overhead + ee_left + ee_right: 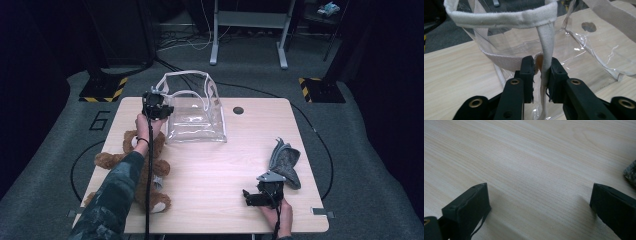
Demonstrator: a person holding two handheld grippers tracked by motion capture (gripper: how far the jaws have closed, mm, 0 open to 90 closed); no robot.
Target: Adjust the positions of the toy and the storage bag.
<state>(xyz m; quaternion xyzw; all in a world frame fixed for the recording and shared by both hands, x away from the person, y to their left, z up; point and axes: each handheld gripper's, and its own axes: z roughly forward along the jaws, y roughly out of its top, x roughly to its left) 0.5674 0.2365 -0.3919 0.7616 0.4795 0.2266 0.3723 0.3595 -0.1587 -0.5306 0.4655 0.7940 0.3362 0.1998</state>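
While the left gripper [541, 75] pinches the white webbing strap [547, 53] of the clear plastic tote bag [196, 119] near the desk's [225, 170] far edge, a slow straight lift should prevent slippage. The right gripper [540, 202], spread wide, rests near the front right corner.

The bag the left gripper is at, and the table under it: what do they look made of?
The bag looks like clear, glossy plastic film: it shows creases and glints, and the table shows through it. Its strap, between the left gripper pads, looks like off-white woven webbing, matte with a visible weave. The table looks like pale wood-grain laminate, though possibly real wood.
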